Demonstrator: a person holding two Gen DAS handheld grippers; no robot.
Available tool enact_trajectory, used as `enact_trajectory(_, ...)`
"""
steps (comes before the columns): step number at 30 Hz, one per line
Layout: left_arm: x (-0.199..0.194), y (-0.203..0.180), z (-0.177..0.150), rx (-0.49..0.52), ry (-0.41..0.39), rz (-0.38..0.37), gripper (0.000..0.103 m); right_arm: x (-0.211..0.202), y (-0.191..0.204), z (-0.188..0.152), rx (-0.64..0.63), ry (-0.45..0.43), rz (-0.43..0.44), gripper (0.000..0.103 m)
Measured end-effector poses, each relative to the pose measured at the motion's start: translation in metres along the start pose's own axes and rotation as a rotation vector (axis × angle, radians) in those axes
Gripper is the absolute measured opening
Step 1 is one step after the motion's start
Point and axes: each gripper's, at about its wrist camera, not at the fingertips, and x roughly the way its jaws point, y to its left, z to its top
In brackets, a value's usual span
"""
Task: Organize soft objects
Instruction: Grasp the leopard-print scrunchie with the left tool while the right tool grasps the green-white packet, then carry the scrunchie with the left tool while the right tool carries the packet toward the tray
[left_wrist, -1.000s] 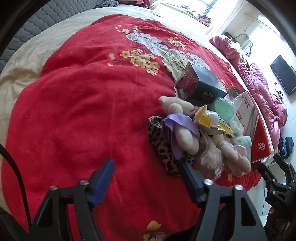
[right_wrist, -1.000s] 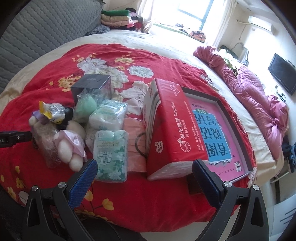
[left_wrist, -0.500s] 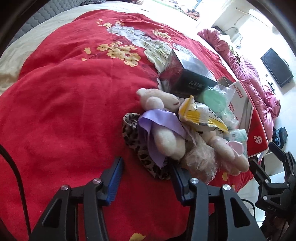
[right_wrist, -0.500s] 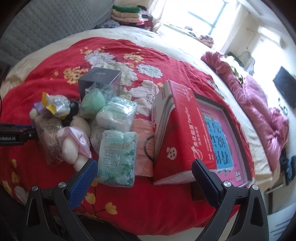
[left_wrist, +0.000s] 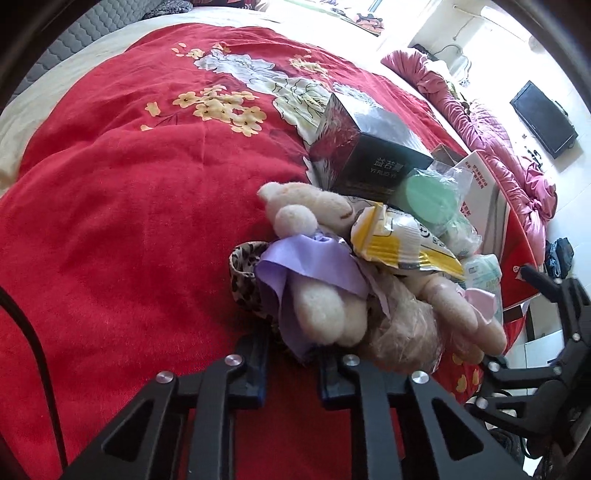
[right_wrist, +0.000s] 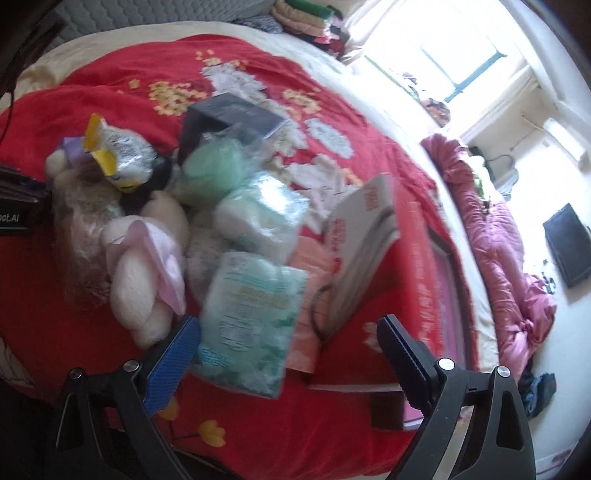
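A cream plush toy in a purple cloth lies on the red blanket, on a leopard-print cloth. My left gripper is shut on the purple cloth's lower edge. A second plush toy with pink cloth lies beside it and also shows in the right wrist view. My right gripper is open, with a green tissue pack between its fingers, not gripped.
A yellow-white snack bag, a dark box, a bagged green sponge, a white soft pack and a red-white carton crowd the pile. A pink quilt lies at the right. The bed edge is near.
My left gripper has moved forward and closed onto the purple cloth of the plush toy. My right gripper has moved forward and left toward the green tissue pack, staying open.
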Motion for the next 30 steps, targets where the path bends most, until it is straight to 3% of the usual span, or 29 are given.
enact_trajectory(1,0.000,0.002,0.001,-0.003,-0.003,-0.007,0.014,0.004,0.002,-0.001,-0.011,0.004,0.001,0.087)
enact_trajectory(2,0.001,0.003,0.002,-0.002,-0.006,-0.009,0.012,0.007,0.003,-0.002,-0.013,0.008,0.012,0.072)
enact_trajectory(3,0.000,0.005,0.002,-0.003,-0.009,-0.018,0.010,0.010,0.002,-0.003,0.002,0.018,0.049,0.051)
enact_trajectory(16,-0.033,0.011,-0.010,-0.025,-0.074,-0.034,0.006,-0.019,-0.039,-0.012,0.241,-0.083,0.184,0.048)
enact_trajectory(30,-0.073,0.020,-0.027,-0.087,-0.116,0.026,0.006,-0.045,-0.038,-0.015,0.274,-0.144,0.225,0.048)
